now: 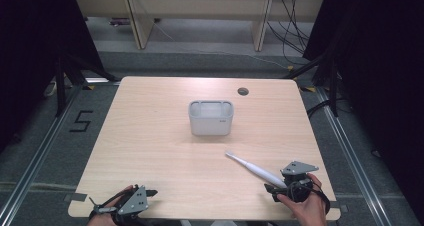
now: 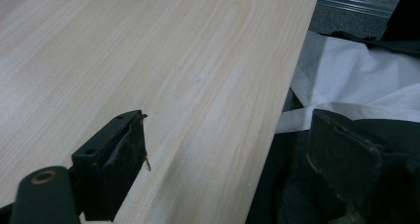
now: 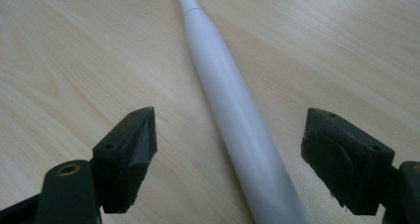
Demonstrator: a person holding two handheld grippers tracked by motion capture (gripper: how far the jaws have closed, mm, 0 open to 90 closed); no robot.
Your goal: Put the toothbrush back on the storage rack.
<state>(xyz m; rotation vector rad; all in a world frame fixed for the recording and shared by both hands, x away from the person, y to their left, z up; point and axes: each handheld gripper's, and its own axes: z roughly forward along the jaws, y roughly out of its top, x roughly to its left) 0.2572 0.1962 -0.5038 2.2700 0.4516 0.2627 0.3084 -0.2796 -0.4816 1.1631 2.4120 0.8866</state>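
The white electric toothbrush [image 1: 255, 168] lies flat on the pale wooden table [image 1: 150, 136], in the near right part of the top, its thin brush end pointing up and left toward the table's middle and its thick handle end running down and right toward the person's right hand [image 1: 305, 206]. In the right gripper view the toothbrush [image 3: 233, 115] passes between the two black jaws, its handle widening toward the camera, with bare wood showing on either side of it; the jaws stand wide apart and neither pad touches the handle. The right gripper [image 1: 274, 190] sits low at the near right edge of the table, straddling the handle end, released and not grasping anything. Beyond the brush tip, well apart from it and near the table's centre, stands a light grey rectangular holder [image 1: 211, 118], upright with its open top showing. A small round hole [image 1: 243, 91] is cut in the table top toward the far right. The left gripper [image 1: 150, 192] rests at the near left edge of the table in the left hand [image 1: 112, 206], well apart from the toothbrush. In the left gripper view its jaws are spread wide, one over the wood and the other past the table's edge above white and dark cloth [image 2: 356, 85], with nothing between them.
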